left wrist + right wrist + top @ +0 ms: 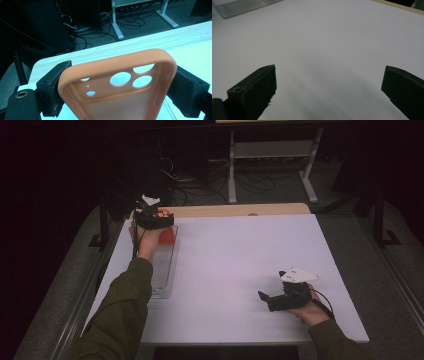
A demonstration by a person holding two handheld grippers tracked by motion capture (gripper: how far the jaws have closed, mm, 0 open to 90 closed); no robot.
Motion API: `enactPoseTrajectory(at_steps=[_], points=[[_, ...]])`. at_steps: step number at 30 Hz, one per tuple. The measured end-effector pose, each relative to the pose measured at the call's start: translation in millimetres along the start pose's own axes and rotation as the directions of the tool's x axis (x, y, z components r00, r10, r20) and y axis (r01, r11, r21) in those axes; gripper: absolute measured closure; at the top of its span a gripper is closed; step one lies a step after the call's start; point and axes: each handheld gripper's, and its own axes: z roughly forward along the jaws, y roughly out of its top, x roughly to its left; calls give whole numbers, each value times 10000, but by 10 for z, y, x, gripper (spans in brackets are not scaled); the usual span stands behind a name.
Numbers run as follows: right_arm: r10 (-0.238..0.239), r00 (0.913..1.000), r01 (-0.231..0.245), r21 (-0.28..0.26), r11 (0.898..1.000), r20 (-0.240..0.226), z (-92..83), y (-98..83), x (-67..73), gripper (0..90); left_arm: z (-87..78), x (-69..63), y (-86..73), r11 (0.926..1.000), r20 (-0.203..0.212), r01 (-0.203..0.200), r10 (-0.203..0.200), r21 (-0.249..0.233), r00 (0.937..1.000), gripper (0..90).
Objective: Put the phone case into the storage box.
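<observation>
so over at about 10 o'clock on the white table (pixel 240 270) the person's left gripper (pixel 161 222) is holding an orange phone case (pixel 167 236), raised over the far end of a clear ribbed tray (pixel 162 270) that runs along the table's left edge. in the left gripper view the orange phone case (pixel 117 82) sits squarely between the two black pads (pixel 53 92), one pressing each long side, with the camera cutouts showing pale table through them and the light wooden strip (pixel 140 43) at 12 o'clock behind it. moving right, the right gripper (pixel 265 298) rests low at about 4 o'clock, well apart from the case. in the right gripper view its jaws stand wide with just bare table between them, and a corner of the tray (pixel 242 7) sits at 11 o'clock.
</observation>
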Motion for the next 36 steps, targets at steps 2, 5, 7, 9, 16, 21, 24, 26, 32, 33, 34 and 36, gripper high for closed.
enactPoseTrajectory(at_steps=[2,5,7,9,16,21,24,26,32,33,34,36], points=[[-15,10000,15,2,10000,-7,0,0,0,0,15,0,10,9999,4,-113,113,44,9999,127],[-10,10000,10,-3,10000,-11,-1,-1,0,0,56,-13,20,9999,23,-90,90,-75,10000,125],[15,10000,-15,-23,10000,-26,-6,0,0,0,69,-5,20,9997,6,-240,240,-10,9997,124],[7,10000,-7,-42,10000,-38,-9,-3,-4,0,98,-17,22,9998,11,-129,129,-180,9999,123],[30,10000,-30,-39,10000,-58,-11,-7,-4,0,146,7,44,9997,61,-226,226,-9,9997,118],[21,10000,-22,-60,10000,-72,-11,-6,-1,0,178,11,36,9998,174,-216,216,3,9996,108],[33,10000,-33,-42,10000,-84,-11,-7,0,0,188,37,26,9992,241,-333,327,238,9992,96],[-27,10000,26,-57,10000,-64,-9,-9,-5,0,200,39,19,9997,261,-202,198,150,9995,77],[42,9999,-42,-37,10000,-99,-11,-9,1,0,195,42,22,9998,334,-156,151,142,9993,26],[36,9999,-36,-38,10000,-100,-10,-9,1,0,192,38,25,9999,337,-121,119,52,9994,16],[1,10000,-1,-45,10000,-96,-10,-9,0,0,186,40,30,9999,401,-121,122,-11,9991,13],[7,10000,-8,-45,10000,-99,-10,-9,1,0,177,44,32,9998,434,-203,202,14,9989,5]])
